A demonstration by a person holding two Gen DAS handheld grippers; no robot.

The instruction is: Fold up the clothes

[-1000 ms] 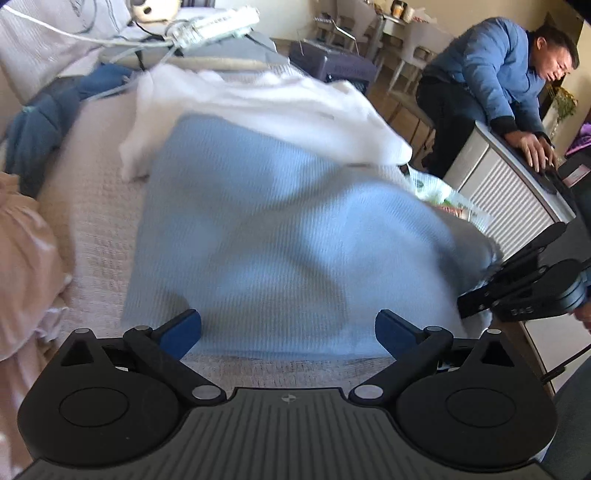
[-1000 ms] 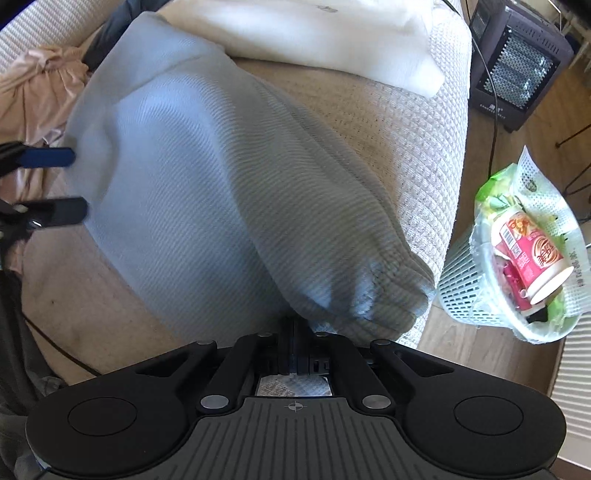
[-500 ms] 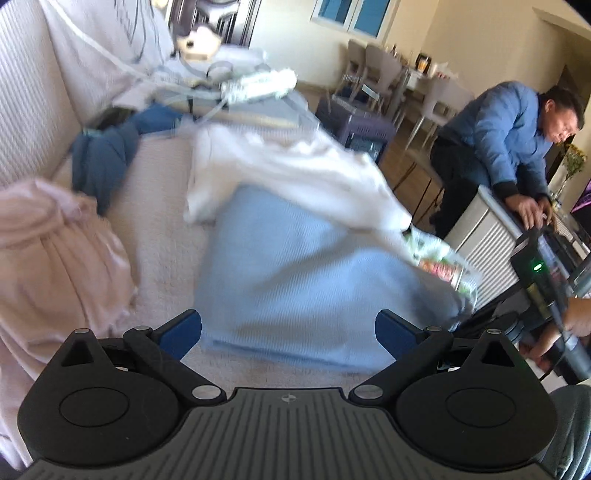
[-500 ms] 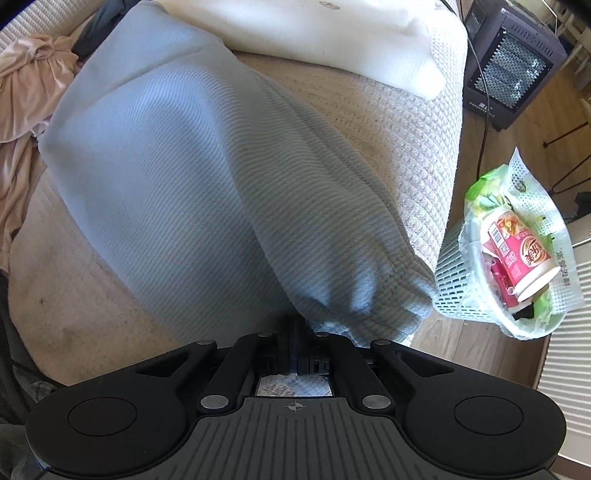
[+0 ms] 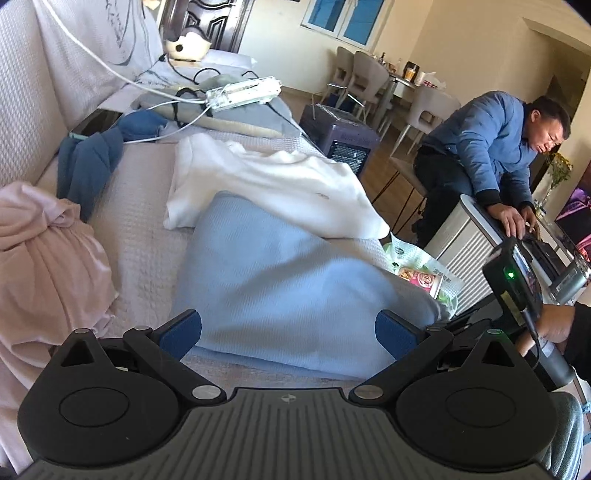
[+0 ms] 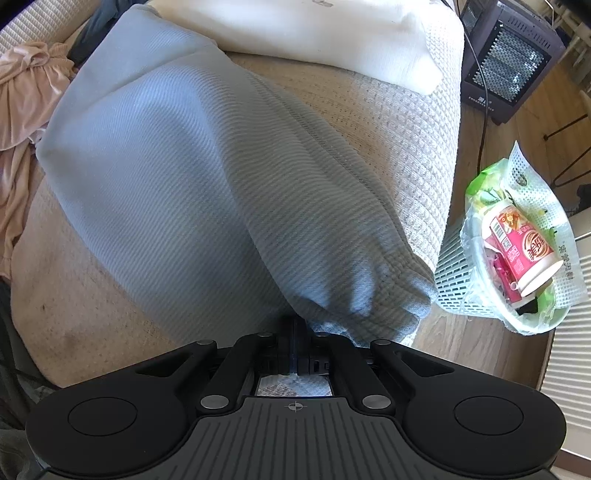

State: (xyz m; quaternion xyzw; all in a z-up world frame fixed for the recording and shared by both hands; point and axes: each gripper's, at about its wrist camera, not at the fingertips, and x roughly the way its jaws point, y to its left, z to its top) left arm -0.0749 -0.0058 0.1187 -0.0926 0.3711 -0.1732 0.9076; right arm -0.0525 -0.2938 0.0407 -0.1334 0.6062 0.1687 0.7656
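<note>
A light blue ribbed garment [image 5: 280,291] [image 6: 192,177] lies spread on the beige sofa cover [image 6: 402,122]. My right gripper [image 6: 297,332] is shut on its bunched corner at the sofa's front edge, and the cloth hangs over the fingers. My left gripper [image 5: 288,332] is open, held back above the garment's near edge with nothing between its blue pads [image 5: 181,332]. A white folded garment [image 5: 266,184] [image 6: 314,33] lies beyond the blue one. A pink garment [image 5: 44,258] [image 6: 26,85] is heaped at the left.
A dark blue garment [image 5: 88,162], a power strip [image 5: 240,92] and cables lie at the sofa's far end. A white basket [image 6: 476,284] of wrappers stands on the floor by the sofa edge, a heater [image 6: 509,59] behind it. A person [image 5: 487,147] leans over a cabinet at right.
My left gripper has pulled back and up from the blue garment, so more of the sofa shows. The right gripper keeps its hold on the corner and has barely moved.
</note>
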